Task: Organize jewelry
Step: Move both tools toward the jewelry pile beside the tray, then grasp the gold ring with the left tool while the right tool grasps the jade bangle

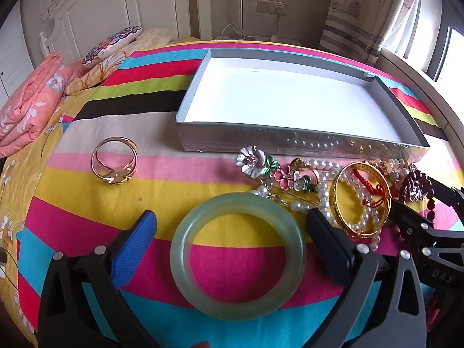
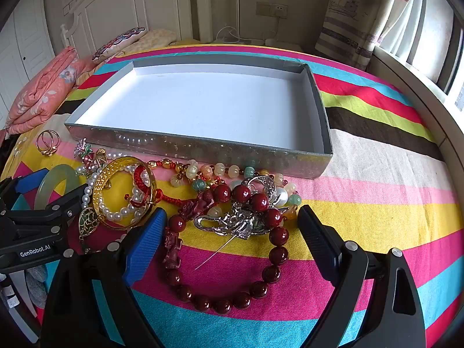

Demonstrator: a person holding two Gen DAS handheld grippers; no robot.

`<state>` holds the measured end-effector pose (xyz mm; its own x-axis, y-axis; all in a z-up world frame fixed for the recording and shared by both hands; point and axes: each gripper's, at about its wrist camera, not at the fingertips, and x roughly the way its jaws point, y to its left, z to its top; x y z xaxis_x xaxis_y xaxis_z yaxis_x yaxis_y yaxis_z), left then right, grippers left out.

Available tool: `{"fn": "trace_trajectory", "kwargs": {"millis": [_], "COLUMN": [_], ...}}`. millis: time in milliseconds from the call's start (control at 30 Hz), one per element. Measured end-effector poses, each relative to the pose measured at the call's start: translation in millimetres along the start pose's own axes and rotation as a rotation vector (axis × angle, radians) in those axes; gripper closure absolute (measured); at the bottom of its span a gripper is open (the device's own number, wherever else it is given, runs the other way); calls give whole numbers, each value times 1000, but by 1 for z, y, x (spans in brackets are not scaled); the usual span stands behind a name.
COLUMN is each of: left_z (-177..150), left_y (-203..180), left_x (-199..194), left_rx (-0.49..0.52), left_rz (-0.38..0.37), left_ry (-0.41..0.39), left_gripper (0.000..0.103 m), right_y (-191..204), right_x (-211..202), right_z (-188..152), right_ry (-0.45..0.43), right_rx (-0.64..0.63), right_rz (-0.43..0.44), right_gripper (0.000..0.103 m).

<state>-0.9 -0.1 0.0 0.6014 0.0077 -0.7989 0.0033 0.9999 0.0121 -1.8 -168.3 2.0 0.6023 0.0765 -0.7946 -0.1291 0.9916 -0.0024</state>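
Note:
My left gripper (image 1: 232,226) is open, its fingers on either side of a pale green jade bangle (image 1: 236,256) lying flat on the striped bedspread. My right gripper (image 2: 232,220) is open over a dark red bead bracelet (image 2: 229,298) and a silver brooch (image 2: 240,220) with a long pin. An open silver box (image 1: 301,142) with a white floor stands behind the jewelry; it also shows in the right wrist view (image 2: 203,145). A gold bangle (image 1: 361,197), pearl strands (image 1: 324,179), flower brooches (image 1: 252,159) and a gold ring (image 1: 114,161) lie on the bed.
Folded pink quilt (image 1: 26,110) and pillows (image 1: 113,43) lie at the far left by the white headboard. A pastel bead strand (image 2: 214,171) lies along the box front. Curtains and a window are on the right.

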Motion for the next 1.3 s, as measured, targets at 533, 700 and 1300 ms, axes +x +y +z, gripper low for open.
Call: {"fn": "trace_trajectory", "kwargs": {"millis": [533, 700, 1300], "left_z": [-2, -11, 36], "left_y": [19, 62, 121], "left_x": [-11, -29, 13], "left_rx": [-34, -113, -91], "left_rz": [-152, -230, -157], "left_ry": [5, -73, -39], "left_gripper": [2, 2, 60], "right_y": [0, -3, -37], "right_x": [5, -3, -71], "right_z": [-2, -8, -26], "right_ry": [17, 23, -325], "right_rx": [-26, -30, 105], "right_rz": [27, 39, 267], "right_gripper": [4, 4, 5]}}
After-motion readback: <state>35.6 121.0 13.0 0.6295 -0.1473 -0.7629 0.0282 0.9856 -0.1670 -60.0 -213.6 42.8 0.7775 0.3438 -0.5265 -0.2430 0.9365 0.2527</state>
